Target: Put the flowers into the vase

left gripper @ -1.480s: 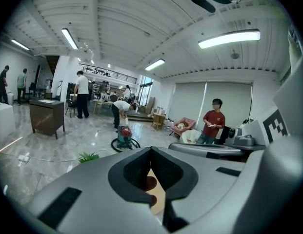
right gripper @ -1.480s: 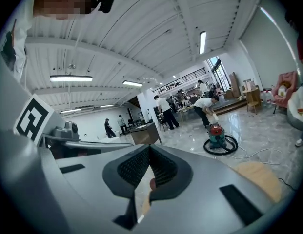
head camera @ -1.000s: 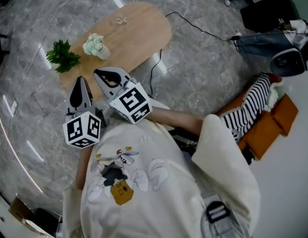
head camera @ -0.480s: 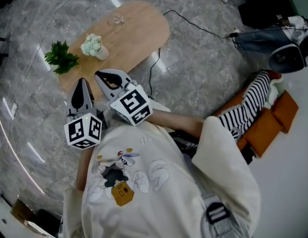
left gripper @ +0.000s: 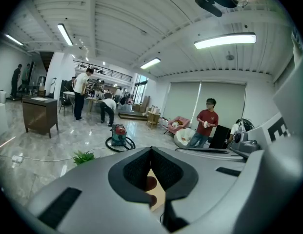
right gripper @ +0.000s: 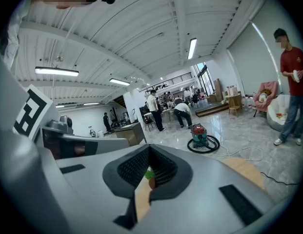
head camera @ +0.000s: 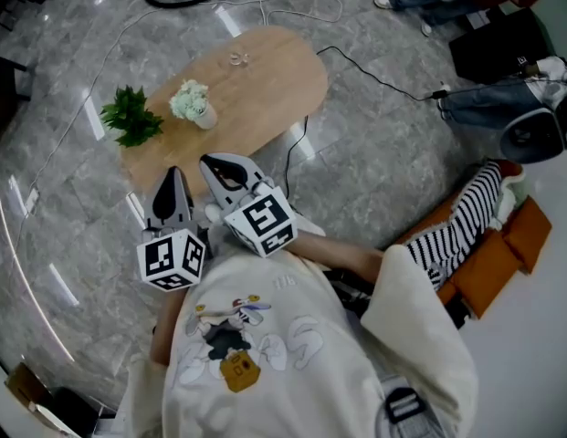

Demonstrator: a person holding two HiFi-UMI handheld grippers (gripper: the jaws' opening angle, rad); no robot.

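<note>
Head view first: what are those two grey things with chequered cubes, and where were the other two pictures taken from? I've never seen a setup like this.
There is no robot here. A person holds a tool in each hand: the left tongs and the right tongs. Each carries a marker cube. The head view comes from a camera on the person's head, looking down. The other two pictures come from cameras riding on each tool, looking along its two jaws. In both, the jaws are closed together with nothing between them. Ahead stands an oval wooden table with a green leafy sprig, a pale flower bunch and a small clear object that is too small to identify. Nothing is held.
</note>
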